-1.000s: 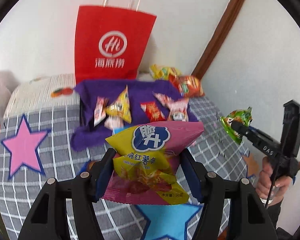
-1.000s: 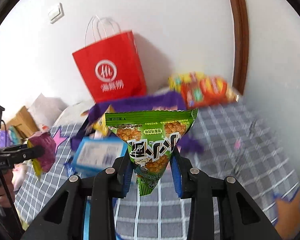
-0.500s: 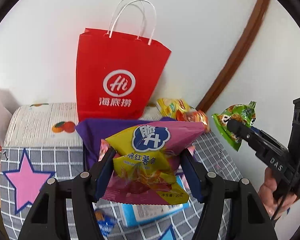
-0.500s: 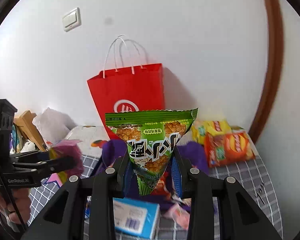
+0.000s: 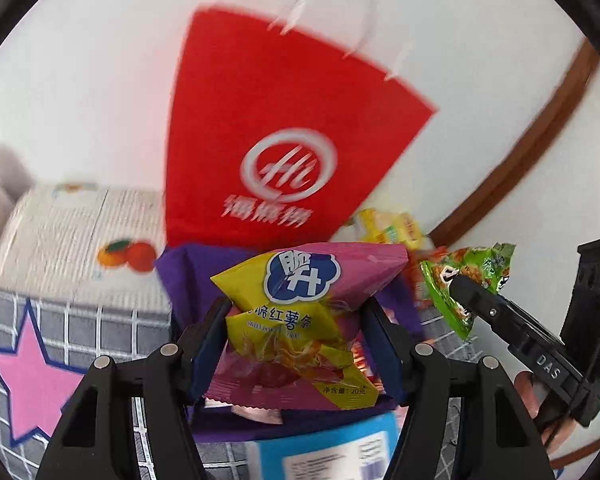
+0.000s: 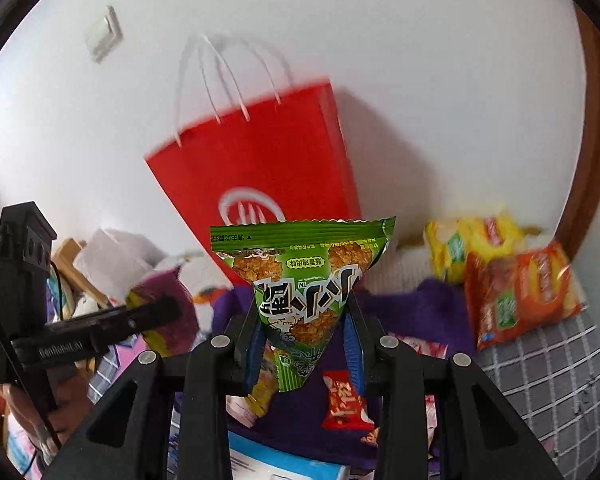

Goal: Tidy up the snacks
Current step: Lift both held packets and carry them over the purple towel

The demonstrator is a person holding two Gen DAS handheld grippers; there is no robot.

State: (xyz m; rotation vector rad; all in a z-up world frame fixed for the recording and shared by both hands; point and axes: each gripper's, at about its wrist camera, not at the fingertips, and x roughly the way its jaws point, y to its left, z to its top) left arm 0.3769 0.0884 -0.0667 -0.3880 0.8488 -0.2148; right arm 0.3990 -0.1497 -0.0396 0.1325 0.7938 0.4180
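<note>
My left gripper point(image 5: 300, 332) is shut on a pink and yellow sweet potato chip bag point(image 5: 300, 320), held up in front of a red paper bag point(image 5: 276, 140) with white handles. My right gripper point(image 6: 304, 340) is shut on a green triangular snack pack point(image 6: 304, 276), held up before the same red paper bag point(image 6: 268, 168). The green pack also shows in the left wrist view point(image 5: 468, 280), and the pink bag in the right wrist view point(image 6: 164, 300). A purple cloth point(image 6: 412, 312) with several small snack packets lies below.
Yellow and orange chip bags point(image 6: 516, 276) lie at the back right near a brown door frame point(image 5: 520, 160). A blue and white box point(image 5: 324, 456) lies at the cloth's near edge. The checked cover has a pink star point(image 5: 32, 380). Clutter sits far left point(image 6: 100, 256).
Both grippers have moved closer to the red bag, which looks larger and blurred now. Each still holds its snack.
</note>
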